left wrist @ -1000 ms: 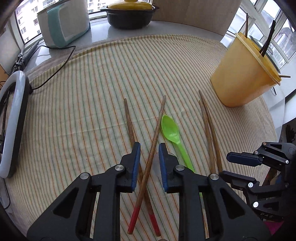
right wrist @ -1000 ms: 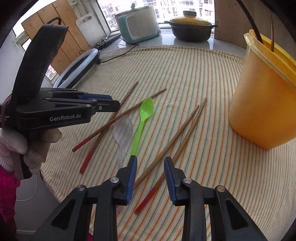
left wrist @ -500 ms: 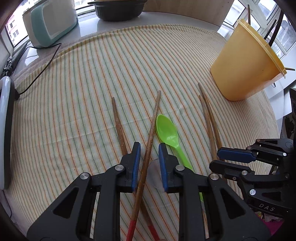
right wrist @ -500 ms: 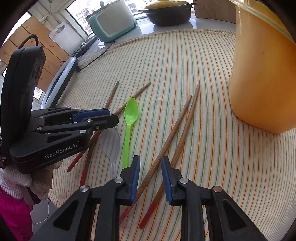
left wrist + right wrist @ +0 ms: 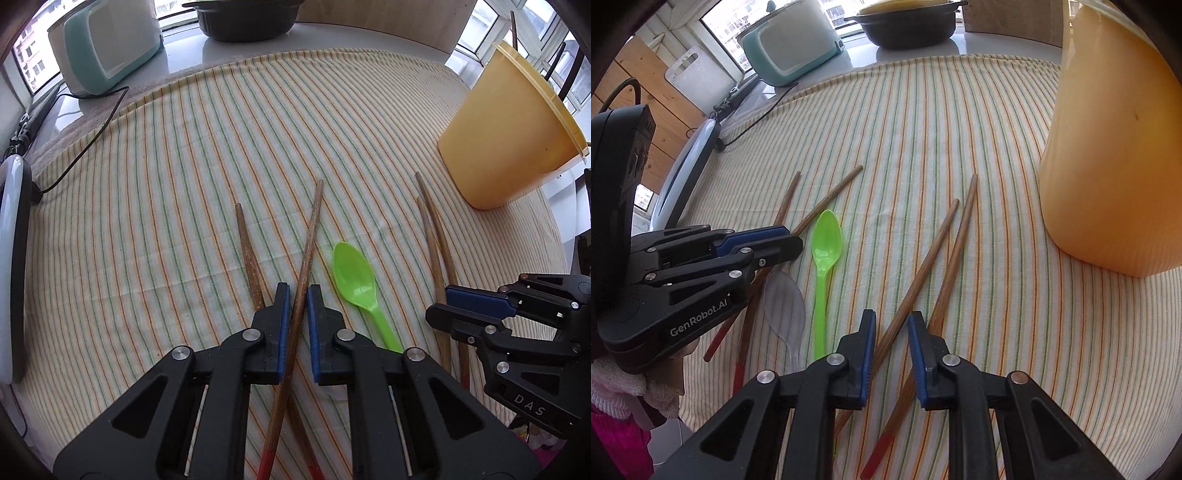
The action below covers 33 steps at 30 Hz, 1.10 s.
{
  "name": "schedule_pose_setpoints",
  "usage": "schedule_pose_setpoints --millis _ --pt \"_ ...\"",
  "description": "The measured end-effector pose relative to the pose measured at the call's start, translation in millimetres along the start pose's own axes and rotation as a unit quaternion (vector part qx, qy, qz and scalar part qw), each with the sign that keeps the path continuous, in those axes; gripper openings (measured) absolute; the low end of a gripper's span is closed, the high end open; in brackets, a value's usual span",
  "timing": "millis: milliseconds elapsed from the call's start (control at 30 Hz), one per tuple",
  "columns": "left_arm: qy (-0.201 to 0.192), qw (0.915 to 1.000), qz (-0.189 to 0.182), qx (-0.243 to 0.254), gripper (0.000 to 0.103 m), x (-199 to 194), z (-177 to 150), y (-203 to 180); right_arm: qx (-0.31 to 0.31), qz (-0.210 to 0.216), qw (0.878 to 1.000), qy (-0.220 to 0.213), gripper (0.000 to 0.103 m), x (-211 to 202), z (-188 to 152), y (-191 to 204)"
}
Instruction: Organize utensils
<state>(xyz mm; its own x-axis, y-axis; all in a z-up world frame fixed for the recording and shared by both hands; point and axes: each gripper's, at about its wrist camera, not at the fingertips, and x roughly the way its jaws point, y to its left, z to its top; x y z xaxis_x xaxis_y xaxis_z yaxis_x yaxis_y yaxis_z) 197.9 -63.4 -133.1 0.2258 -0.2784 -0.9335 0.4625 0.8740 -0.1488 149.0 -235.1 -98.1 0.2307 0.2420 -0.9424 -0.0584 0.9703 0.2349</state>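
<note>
Four red-tipped wooden chopsticks lie on the striped cloth (image 5: 184, 184) of the desk, with a green spoon (image 5: 356, 282) and a clear spoon (image 5: 785, 301) between the pairs. The left tool (image 5: 295, 306), jaws narrow and closing, pinches one crossed chopstick (image 5: 308, 240) of the left pair. The right tool (image 5: 892, 334), jaws closing, straddles one chopstick (image 5: 923, 266) of the right pair, its pads not yet pressing. A yellow tub (image 5: 509, 122) stands near the right pair.

A teal-and-white appliance (image 5: 107, 44) and a dark pot (image 5: 245, 20) stand beyond the striped cloth (image 5: 221, 147).
</note>
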Motion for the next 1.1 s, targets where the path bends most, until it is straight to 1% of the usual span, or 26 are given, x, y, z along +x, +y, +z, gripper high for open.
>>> schedule_pose_setpoints --millis 100,167,233,433,500,567,733,800,933,1100 --pt "-0.003 0.9998 -0.011 -0.014 0.004 0 0 7 -0.011 -0.016 1.0 -0.006 0.017 2 2 7" --pt "-0.004 0.9996 -0.018 -0.024 0.004 -1 -2 11 -0.021 -0.029 0.999 -0.01 0.013 3 3 10" --pt "-0.007 0.9993 -0.02 -0.031 0.004 -2 -3 15 -0.025 -0.03 0.999 -0.014 0.012 2 3 9" --pt "-0.014 0.9986 -0.02 -0.046 0.004 -7 -10 22 -0.02 -0.014 1.0 -0.017 0.009 1 5 5" --pt "-0.017 0.9985 -0.019 -0.048 0.004 -10 -13 25 -0.016 -0.003 1.0 -0.018 0.008 1 5 5" --pt "-0.022 0.9982 -0.021 -0.052 0.004 -14 -15 26 -0.015 -0.002 1.0 -0.019 0.004 1 4 5" --pt "-0.034 0.9971 -0.029 -0.062 0.004 -24 -17 30 -0.027 0.004 0.999 -0.024 0.004 -2 3 11" --pt "-0.037 0.9969 -0.027 -0.064 0.004 -27 -17 33 -0.032 0.002 0.999 -0.03 0.004 -5 3 13" --pt "-0.043 0.9963 -0.027 -0.069 0.004 -33 -17 33 -0.03 0.016 0.999 -0.037 0.004 -13 4 13" --pt "-0.055 0.9956 -0.025 -0.073 0.004 -43 -18 36 -0.043 0.02 0.997 -0.053 0.004 -26 5 15"
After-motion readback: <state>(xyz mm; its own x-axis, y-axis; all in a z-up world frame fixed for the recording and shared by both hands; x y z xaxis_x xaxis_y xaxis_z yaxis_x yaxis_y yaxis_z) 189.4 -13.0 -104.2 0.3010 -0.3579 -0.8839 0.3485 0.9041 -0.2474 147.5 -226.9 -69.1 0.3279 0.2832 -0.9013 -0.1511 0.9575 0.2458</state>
